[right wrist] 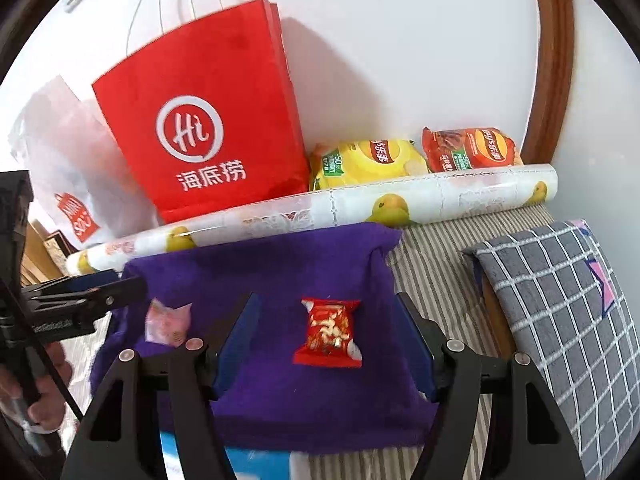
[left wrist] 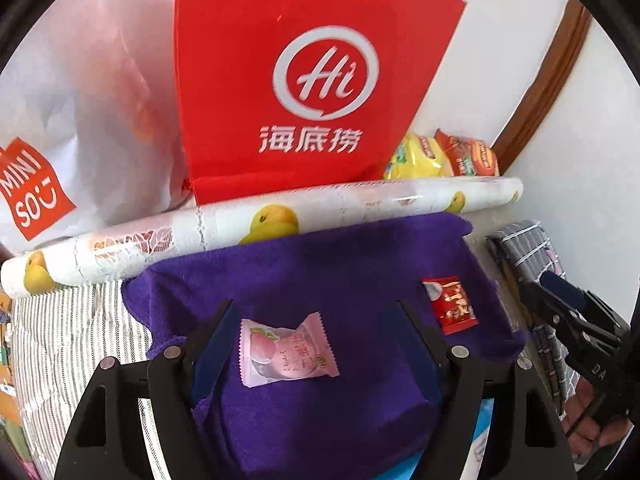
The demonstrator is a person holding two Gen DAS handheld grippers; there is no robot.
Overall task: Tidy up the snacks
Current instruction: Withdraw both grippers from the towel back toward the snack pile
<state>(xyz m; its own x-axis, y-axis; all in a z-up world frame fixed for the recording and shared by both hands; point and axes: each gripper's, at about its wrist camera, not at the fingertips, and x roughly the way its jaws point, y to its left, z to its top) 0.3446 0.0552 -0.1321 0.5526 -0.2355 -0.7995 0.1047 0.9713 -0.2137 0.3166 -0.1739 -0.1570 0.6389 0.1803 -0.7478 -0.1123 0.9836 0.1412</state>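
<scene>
Presently both my grippers, left gripper (left wrist: pixel 314 322) and right gripper (right wrist: pixel 326 318), stand wide and empty over the purple towel (left wrist: pixel 320 256). Advised: lower squarely, close across each wrapper's short sides. The pink candy (left wrist: pixel 286 354), crimped and translucent, lies mid-towel; the red candy (right wrist: pixel 329 333), glossy, lies beside it on the towel, apart.
</scene>
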